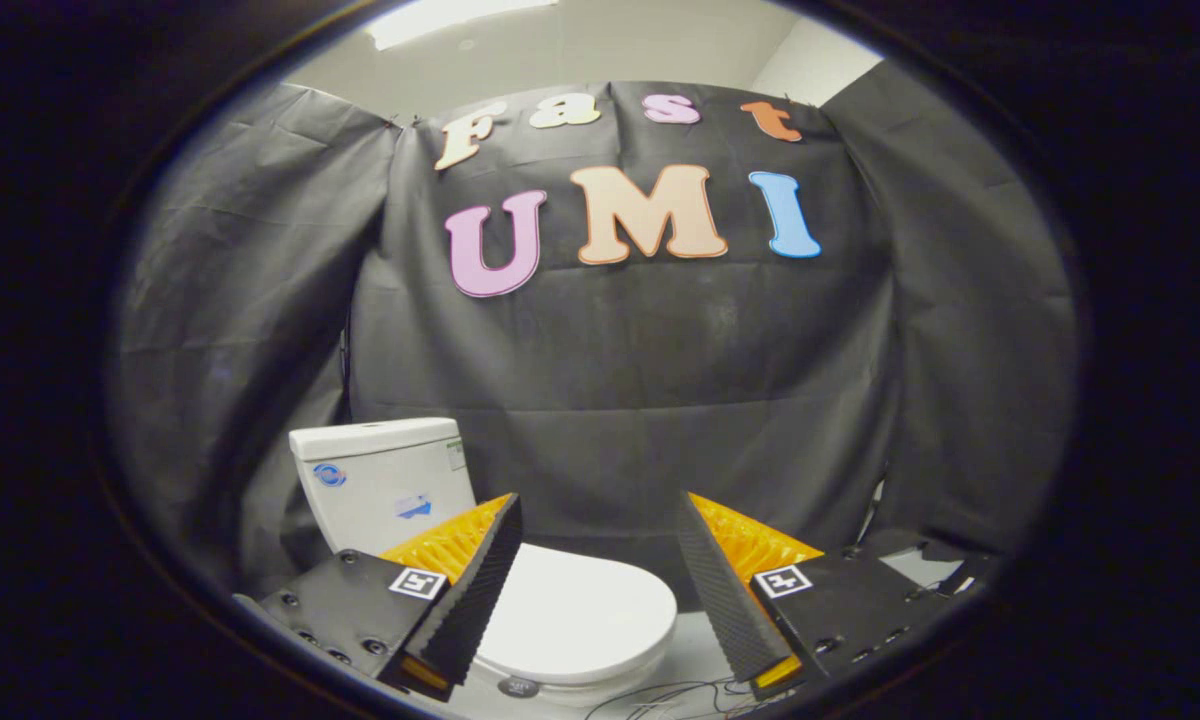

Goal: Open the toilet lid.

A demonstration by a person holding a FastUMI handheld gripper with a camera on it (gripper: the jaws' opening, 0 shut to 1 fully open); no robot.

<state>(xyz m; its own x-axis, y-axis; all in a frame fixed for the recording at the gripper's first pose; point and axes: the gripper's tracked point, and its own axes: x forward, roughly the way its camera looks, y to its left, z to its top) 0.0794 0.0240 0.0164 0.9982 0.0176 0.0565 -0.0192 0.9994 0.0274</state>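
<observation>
A white toilet stands below and ahead of me, its lid [570, 615] lying flat and closed over the bowl. Its white tank [380, 480] rises behind the lid, against the black cloth wall. My gripper [600, 525] hangs above the lid, open wide, with nothing between its fingers. The left finger [475, 590] overlaps the lid's left side in the picture; the right finger [725, 590] sits beyond the lid's right edge. Both have black ribbed pads and orange backs.
Black cloth wall [640, 400] closes the booth behind and to both sides of the toilet. Thin cables [660, 695] lie on the pale floor in front of the bowl.
</observation>
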